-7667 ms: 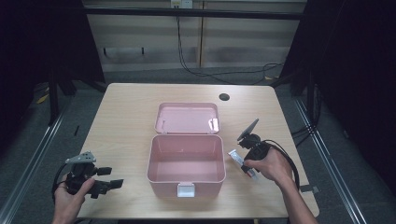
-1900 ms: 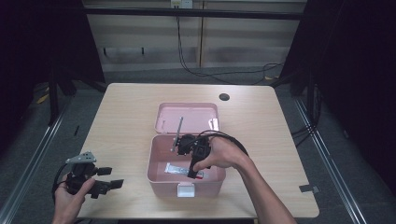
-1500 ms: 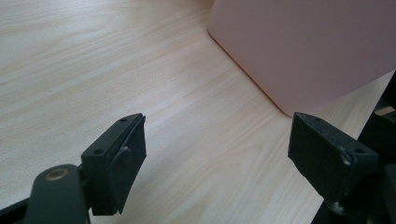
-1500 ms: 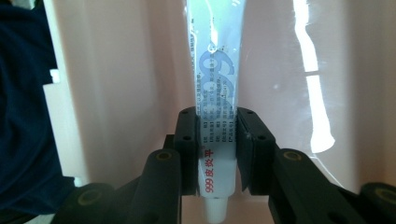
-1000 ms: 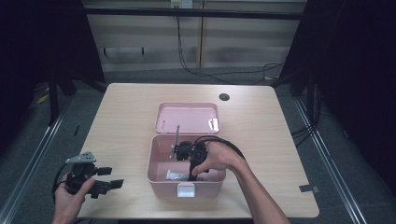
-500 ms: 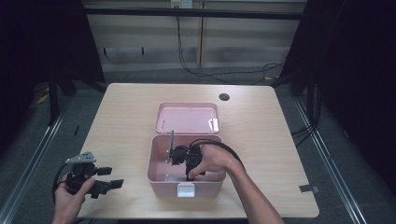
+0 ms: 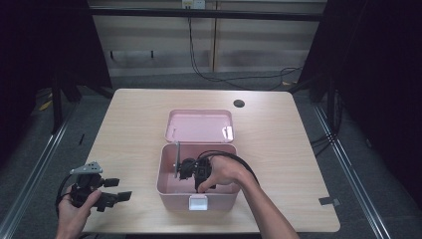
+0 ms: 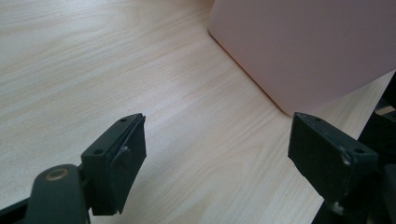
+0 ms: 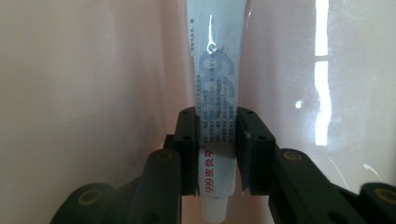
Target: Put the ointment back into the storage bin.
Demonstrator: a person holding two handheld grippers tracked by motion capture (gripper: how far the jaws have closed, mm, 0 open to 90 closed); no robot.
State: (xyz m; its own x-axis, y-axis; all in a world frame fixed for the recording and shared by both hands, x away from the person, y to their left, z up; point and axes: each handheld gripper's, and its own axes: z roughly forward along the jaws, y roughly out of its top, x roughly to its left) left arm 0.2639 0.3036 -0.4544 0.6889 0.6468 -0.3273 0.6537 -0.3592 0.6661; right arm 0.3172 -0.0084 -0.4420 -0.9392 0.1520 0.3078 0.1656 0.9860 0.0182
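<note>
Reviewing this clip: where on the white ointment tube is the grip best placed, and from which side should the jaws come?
On the flat mid-body of the tube, jaws closing across its narrow width, roughly as the right gripper holds it now inside the pink box. The body is flattened and long, so its two edges probably seat best; approach from above, through the open top.
</note>
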